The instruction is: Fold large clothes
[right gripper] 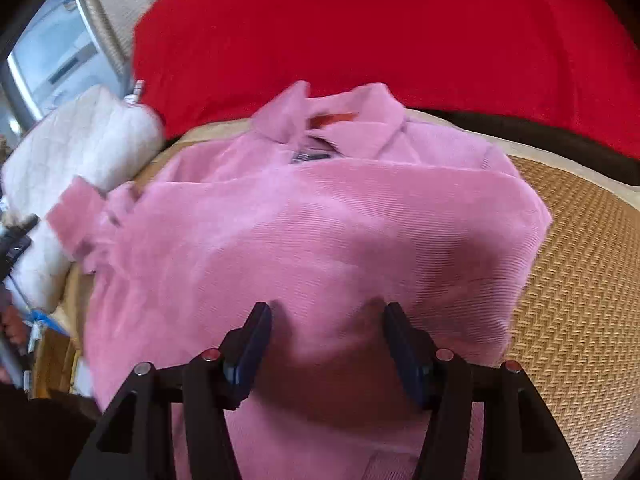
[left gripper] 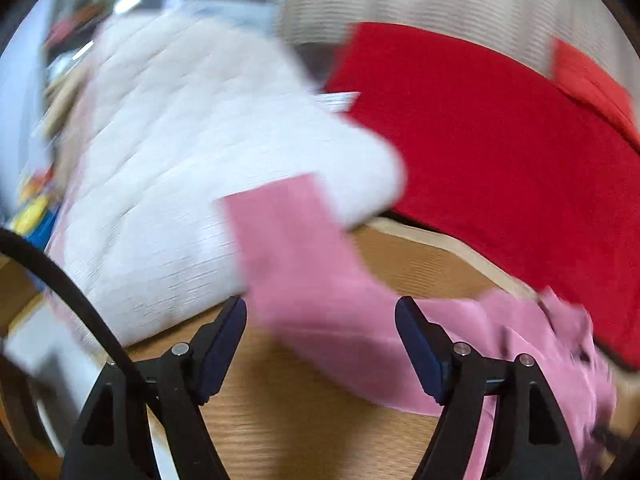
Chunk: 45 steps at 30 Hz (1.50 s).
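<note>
Two views, both smeared by motion. Largest thing in sight is the red blanket (right gripper: 380,32), filling the far side behind the work area. Next, the woven straw mat (right gripper: 580,280), tan, with a pale border; it is the surface that carries the garment. I cannot tell what lies under the mat.

The task's item, a pink corduroy shirt (right gripper: 312,232), lies on the mat, collar (right gripper: 360,112) at the far end toward the red blanket, with an orange tag just inside the collar. The body looks folded over on itself, with a straight edge across below the collar. One cuffed sleeve (left gripper: 288,240) sticks out to the left, and its end overlaps the white quilted bundle (left gripper: 192,168) that sits at the mat's left edge, just beside the shirt.

My right tool (right gripper: 326,340) hangs over the near hem of the shirt. Its jaws stand partly apart with pink cloth showing between them; the pads do not press on anything that I can make out, so I log it as open, nothing gripped.

My left tool (left gripper: 320,332) has its jaws wide apart. The sleeve lies beyond and between the fingertips, bare mat beneath them. No grip.

Clutter at the far left is too blurred to identify.
</note>
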{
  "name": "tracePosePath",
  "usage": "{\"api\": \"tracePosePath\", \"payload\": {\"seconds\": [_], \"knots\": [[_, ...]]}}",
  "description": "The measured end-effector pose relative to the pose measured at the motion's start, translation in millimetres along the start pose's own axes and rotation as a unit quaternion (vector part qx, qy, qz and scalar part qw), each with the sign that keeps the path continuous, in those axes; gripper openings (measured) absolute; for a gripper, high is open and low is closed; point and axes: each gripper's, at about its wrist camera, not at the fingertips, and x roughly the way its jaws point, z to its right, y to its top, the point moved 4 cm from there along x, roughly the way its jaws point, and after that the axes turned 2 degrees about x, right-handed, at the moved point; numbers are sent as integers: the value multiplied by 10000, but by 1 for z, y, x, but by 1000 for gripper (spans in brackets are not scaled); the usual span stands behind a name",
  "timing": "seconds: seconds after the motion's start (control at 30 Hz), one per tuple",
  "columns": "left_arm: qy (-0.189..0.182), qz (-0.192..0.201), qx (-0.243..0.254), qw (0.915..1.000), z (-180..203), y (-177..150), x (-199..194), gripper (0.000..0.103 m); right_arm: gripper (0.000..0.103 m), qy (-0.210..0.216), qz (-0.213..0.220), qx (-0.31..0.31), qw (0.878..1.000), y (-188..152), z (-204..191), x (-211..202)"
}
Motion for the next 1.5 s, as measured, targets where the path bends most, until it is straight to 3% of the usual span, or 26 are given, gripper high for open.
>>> {"api": "tracePosePath", "payload": {"seconds": [0.1,0.17,0.33,0.4,0.53,0.7,0.8,0.83,0.87,0.97,1.07,1.17,1.3,1.37,1.5], "knots": [[207,-188,-637,9976,-39,-5,12,77,64,408,476,51,9980,8,-9,-21],[71,-350,-980,9945,-54,-10,24,77,71,619,673,119,9957,12,-9,-28],[-95,-490,-1523,9871,-68,-13,48,77,74,729,669,456,9940,17,-5,-17],[-126,-520,-1604,9856,-65,-11,62,77,74,733,622,505,9941,19,-3,-12],[-164,-965,-1743,9798,-55,-15,98,77,73,744,610,482,9942,18,-5,-13],[-41,-937,-1685,9812,-44,-4,125,76,74,750,664,505,9937,18,-2,-15],[-167,-1006,-1704,9801,-41,2,142,34,73,750,636,544,9937,19,0,-13],[-336,-1061,-1723,9787,-36,3,147,14,73,727,627,542,9939,19,-1,-12],[-380,-1044,-1664,9798,-29,3,149,7,73,693,625,536,9942,19,0,-11],[-334,-744,-1270,9885,-6,13,138,4,69,613,747,514,9940,21,-1,-14],[-779,-236,-723,9941,38,30,105,4,68,598,929,609,9920,26,2,-21],[-1261,226,11,9918,102,40,61,4,67,673,1133,855,9876,31,8,-32],[-1766,724,1292,9731,199,24,4,4,67,577,1362,987,9841,33,16,-45],[-2315,627,1378,9610,235,10,-12,4,68,543,1416,1130,9819,33,24,-51],[-3031,240,2434,9211,313,-50,-36,7,68,464,1557,1316,9779,33,41,-62]]}}
